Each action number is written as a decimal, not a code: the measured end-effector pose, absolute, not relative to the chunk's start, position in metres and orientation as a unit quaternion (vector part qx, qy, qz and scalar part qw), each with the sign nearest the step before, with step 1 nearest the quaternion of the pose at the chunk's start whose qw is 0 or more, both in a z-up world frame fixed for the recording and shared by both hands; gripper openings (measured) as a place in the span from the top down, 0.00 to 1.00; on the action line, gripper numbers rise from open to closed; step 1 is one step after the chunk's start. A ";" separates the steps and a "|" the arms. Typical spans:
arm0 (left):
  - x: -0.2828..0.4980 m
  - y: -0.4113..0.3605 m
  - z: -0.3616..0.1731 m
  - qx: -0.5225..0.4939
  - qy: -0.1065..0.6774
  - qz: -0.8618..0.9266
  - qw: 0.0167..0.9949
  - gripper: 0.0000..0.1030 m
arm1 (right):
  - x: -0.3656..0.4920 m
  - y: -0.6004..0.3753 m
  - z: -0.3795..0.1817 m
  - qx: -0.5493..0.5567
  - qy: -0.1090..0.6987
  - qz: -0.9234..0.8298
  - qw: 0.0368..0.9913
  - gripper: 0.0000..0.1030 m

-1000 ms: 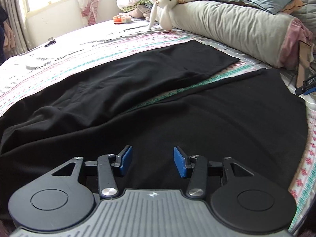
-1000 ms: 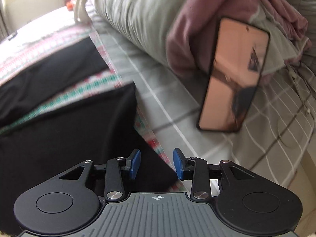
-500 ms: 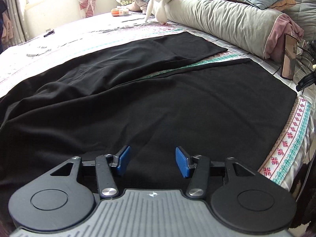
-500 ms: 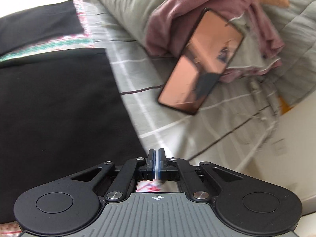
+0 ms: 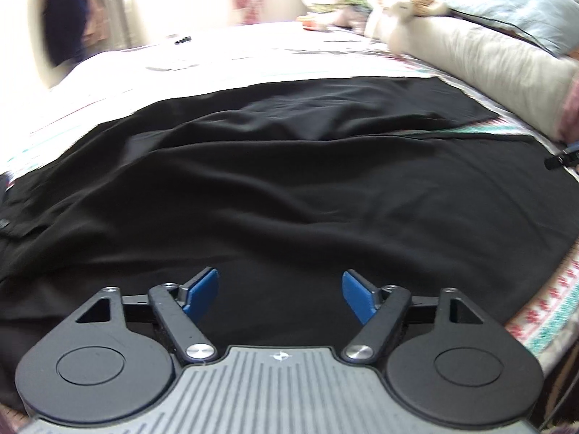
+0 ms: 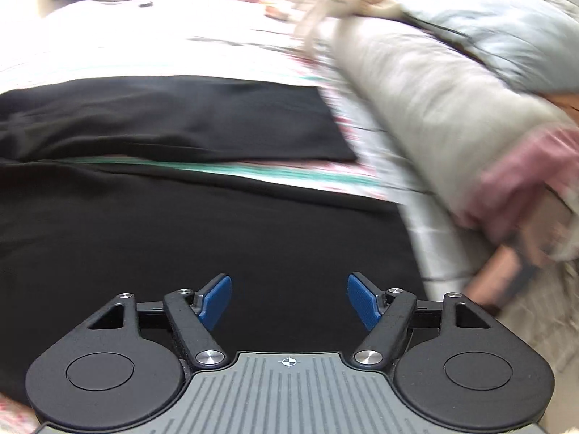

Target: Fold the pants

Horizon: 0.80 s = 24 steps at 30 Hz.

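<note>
The black pants (image 5: 289, 181) were spread flat across the bed (image 5: 253, 47), soft matte fabric with loose ripples near the middle, the two legs splitting apart toward the long grey bolster (image 5: 488, 61). A strip of the patterned sheet (teal and pink bands) showed between the legs (image 6: 253, 171). The left gripper (image 5: 280, 291) hung over the near leg, its jaws having just swung wide apart with nothing between the blue pads (image 5: 201, 291). Same deal with the right gripper (image 6: 288, 300): jaws just spread, empty, over the leg's hem end. A pale blue pillow (image 5: 506, 11) sat on the bolster, with a plush toy (image 5: 405, 9) beside it. A pink cloth (image 6: 524, 177) and what looked like a phone (image 6: 506, 271) were blurred at the right. Bright window light washed out the far side of the room.
</note>
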<state>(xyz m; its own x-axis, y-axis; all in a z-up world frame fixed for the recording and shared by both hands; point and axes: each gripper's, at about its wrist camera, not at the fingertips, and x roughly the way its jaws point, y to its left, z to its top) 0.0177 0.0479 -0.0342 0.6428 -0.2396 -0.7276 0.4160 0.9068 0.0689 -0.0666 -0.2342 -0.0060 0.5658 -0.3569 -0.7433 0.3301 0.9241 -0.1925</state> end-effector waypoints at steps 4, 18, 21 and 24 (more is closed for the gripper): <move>0.021 0.085 -0.033 0.111 0.389 -0.144 0.903 0.05 | -0.044 -0.188 -0.007 -0.021 0.432 -0.121 0.893 0.28; 0.022 0.198 -0.027 0.085 0.405 0.025 0.910 0.05 | -0.011 -0.077 -0.021 -0.034 0.471 0.019 0.881 0.24; 0.021 0.226 -0.020 0.046 0.398 0.076 0.913 0.05 | -0.018 -0.049 -0.016 -0.045 0.457 0.078 0.885 0.24; 0.017 0.257 -0.017 0.001 0.393 0.126 0.911 0.06 | -0.025 -0.018 -0.014 -0.062 0.445 0.137 0.883 0.24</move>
<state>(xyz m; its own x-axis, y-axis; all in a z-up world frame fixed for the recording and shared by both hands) 0.0173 0.2571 -0.0168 0.6589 0.2309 -0.7159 -0.2294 0.9681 0.1011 -0.0250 -0.0180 -0.0143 0.5667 0.1862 -0.8026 -0.2970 0.9548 0.0118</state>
